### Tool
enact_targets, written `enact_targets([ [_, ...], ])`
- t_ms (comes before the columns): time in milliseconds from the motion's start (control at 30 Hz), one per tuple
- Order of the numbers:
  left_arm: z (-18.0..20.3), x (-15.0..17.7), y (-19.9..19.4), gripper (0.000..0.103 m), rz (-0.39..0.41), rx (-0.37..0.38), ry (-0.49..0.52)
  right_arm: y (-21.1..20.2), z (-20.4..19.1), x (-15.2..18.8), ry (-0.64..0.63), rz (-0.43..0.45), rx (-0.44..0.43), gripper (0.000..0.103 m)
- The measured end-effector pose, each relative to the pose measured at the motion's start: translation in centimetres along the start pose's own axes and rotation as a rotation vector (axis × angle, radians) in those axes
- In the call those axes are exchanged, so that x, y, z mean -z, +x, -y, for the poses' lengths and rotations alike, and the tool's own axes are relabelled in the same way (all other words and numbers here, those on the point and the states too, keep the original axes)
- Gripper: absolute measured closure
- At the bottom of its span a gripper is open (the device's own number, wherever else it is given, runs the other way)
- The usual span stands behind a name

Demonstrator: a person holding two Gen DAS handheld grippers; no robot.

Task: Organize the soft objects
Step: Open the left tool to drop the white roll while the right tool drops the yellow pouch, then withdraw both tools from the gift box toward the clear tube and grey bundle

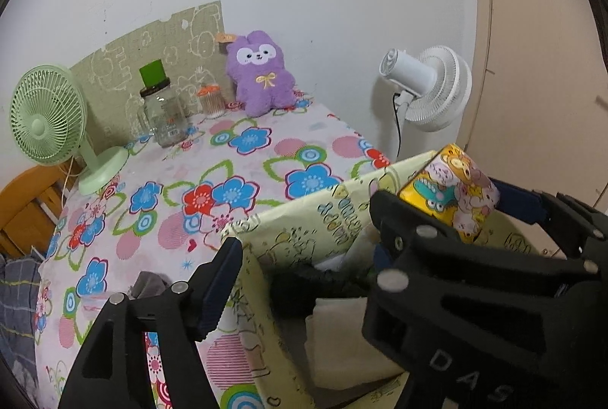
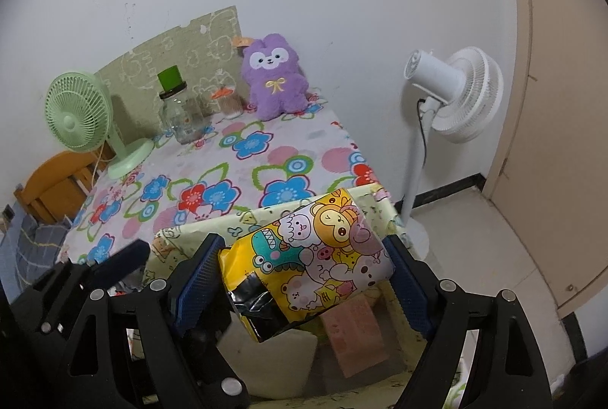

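We are listing, largest first, a tabletop [image 1: 266, 158] under a flowered cloth, a pale yellow fabric storage box [image 2: 288, 215] standing open at its near edge, a white standing fan [image 2: 459, 93] beside it, a green desk fan [image 1: 45, 116], a purple plush toy [image 1: 260, 70] sitting against the back wall, and a glass jar [image 1: 161, 112]. Our right tongs [image 2: 304, 276] are gripping a cartoon-printed soft pack [image 2: 315, 257] by its two ends, holding it over the box. Our left tongs [image 1: 304, 253] are standing open with nothing between them, hanging over the box's near corner.
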State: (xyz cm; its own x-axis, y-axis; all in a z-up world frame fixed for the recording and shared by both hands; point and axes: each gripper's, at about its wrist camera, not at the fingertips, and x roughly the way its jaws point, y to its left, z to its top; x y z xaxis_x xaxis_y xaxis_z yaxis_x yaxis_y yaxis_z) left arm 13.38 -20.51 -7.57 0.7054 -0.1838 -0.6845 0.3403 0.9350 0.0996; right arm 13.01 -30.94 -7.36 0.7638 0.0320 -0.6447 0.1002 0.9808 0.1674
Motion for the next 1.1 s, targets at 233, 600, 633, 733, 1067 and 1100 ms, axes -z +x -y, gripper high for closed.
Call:
enact_targets([
  [233,-0.8,0.6,-0.1,0.015,-0.013,0.006,-0.004,0.6,-0.6,0.4,0.014,-0.034,0.008,0.011],
  [600,-1.2,1.5,-1.3,0.011,-0.004,0.011,-0.002,0.1,-0.9,1.4,0.049,-0.069,0.037,0.009],
  [633,-1.3,1.5,-1.4,0.011,-0.002,0.013,-0.005,-0.2,-1.1,1.5,0.044,-0.066,0.040,0.009],
  [733,-1.6,1.7,-1.9,0.011,0.003,0.026,-0.017,-0.8,-1.5,1.8,0.033,-0.058,0.045,0.009],
  [1067,-3.3,2.6,-3.6,0.010,0.017,0.025,-0.058,-2.7,-3.6,2.3,-0.014,-0.030,0.044,0.009],
  [1100,-3.5,2.6,-3.8,0.009,0.020,0.024,-0.061,-2.9,-3.9,2.4,-0.016,-0.026,0.044,0.009],
])
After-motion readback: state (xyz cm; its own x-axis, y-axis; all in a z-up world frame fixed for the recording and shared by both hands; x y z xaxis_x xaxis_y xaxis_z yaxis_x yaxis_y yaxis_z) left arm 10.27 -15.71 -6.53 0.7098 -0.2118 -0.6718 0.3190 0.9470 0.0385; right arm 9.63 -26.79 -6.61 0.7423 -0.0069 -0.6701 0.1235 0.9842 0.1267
